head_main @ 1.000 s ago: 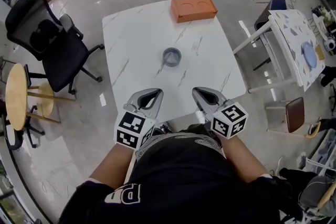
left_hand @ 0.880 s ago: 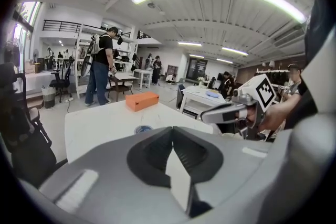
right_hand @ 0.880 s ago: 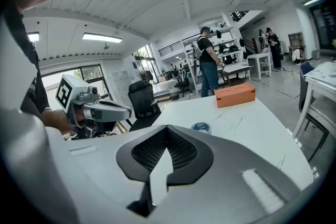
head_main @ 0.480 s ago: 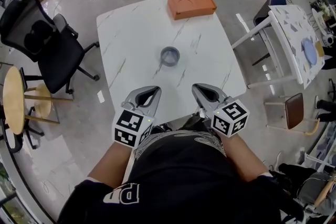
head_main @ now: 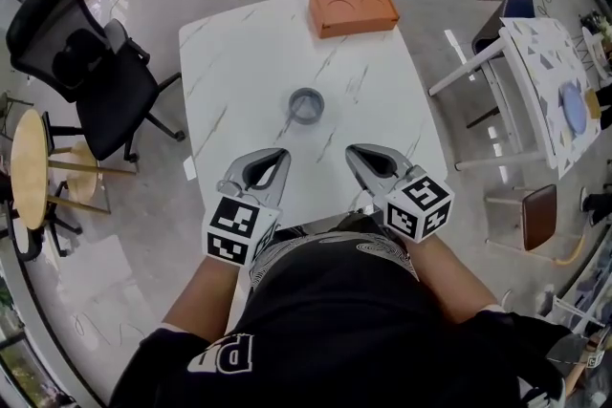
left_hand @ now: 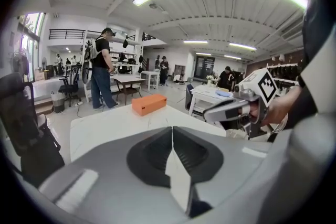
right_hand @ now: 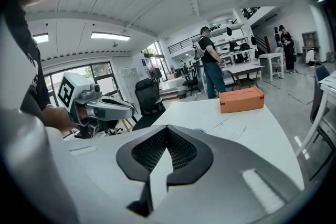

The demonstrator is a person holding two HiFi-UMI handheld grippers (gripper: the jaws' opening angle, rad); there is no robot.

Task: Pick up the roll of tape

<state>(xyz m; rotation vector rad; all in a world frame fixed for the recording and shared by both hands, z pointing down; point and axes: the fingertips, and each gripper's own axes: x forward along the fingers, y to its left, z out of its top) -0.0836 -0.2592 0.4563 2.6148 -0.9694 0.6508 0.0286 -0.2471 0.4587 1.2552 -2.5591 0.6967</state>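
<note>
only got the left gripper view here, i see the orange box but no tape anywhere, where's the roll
Observer: In the head view the roll of tape lies flat near the middle of the white table, on the near side of the orange box.
Operator: is either gripper close to it
Observer: No. The left gripper and the right gripper both sit over the table's near edge, apart from the roll, with bare tabletop between.
Operator: right one open or shut
Observer: Shut. In the right gripper view its jaws meet, with nothing between them.
</note>
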